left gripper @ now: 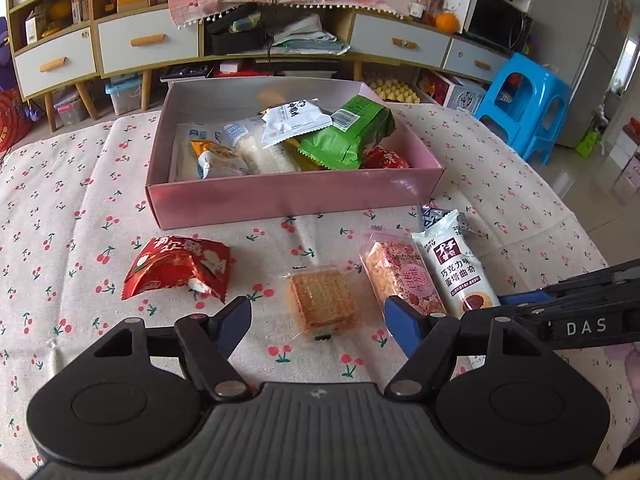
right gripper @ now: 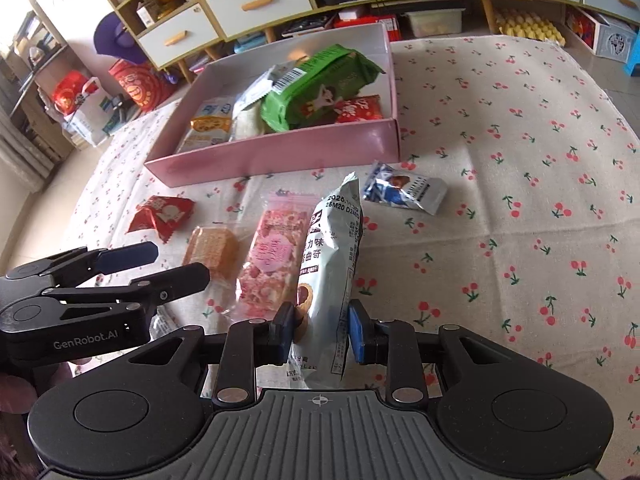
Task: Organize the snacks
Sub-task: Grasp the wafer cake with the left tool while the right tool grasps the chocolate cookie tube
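Note:
A pink box (left gripper: 296, 200) (right gripper: 280, 152) holding several snack packets stands on the cherry-print cloth. In front of it lie a red packet (left gripper: 176, 268) (right gripper: 164, 212), a clear-wrapped cracker (left gripper: 324, 304) (right gripper: 210, 250), a pink bar (left gripper: 400, 276) (right gripper: 272, 260) and a blue-silver packet (right gripper: 404, 190). My left gripper (left gripper: 318, 314) (right gripper: 168, 266) is open, its blue pads either side of the cracker without touching it. My right gripper (right gripper: 322, 324) is shut on the near end of a white cookie packet (right gripper: 332, 264) (left gripper: 456, 264), whose far end points at the box.
A long cabinet with white drawers (left gripper: 132, 44) runs behind the table, with clutter on the floor under it. A blue plastic stool (left gripper: 524, 108) stands off the table's far right corner. Bare cloth (right gripper: 540, 160) stretches to the right of the snacks.

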`<state>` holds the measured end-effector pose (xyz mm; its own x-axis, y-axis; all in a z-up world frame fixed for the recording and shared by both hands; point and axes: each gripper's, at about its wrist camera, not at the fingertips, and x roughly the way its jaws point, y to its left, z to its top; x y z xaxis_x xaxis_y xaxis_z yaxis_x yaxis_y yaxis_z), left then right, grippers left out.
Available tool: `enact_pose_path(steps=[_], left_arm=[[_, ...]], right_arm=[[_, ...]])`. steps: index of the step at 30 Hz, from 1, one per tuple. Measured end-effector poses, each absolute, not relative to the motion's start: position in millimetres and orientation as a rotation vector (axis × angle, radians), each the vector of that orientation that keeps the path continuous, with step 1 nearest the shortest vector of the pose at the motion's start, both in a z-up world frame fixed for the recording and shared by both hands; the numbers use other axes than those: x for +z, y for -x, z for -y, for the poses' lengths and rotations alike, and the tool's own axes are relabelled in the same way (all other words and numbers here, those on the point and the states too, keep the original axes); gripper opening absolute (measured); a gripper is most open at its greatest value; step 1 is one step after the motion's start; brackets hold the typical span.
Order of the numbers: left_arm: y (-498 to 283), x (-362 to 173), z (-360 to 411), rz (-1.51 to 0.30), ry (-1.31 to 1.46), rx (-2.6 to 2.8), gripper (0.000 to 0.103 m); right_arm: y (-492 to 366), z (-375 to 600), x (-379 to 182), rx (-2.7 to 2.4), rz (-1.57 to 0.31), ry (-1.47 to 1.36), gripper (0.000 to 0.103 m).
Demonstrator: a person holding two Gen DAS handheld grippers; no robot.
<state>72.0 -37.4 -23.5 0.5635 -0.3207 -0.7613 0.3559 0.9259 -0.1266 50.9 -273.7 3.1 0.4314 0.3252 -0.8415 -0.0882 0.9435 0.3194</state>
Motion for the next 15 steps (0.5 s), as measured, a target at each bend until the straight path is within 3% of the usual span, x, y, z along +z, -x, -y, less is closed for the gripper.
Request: enact_pose_path(steps=[7,15], left_arm=[[-78,-33,48,-0.911,-0.064,-0.313,0.058],[-75,-37,49,-0.922,-0.080,-0.260,0.061]], right_arm=[[-56,279,-1,0.228,-1.085,-0.222,0.033],[-55,258,-7,0.206,-1.031,-0.030,0.035]])
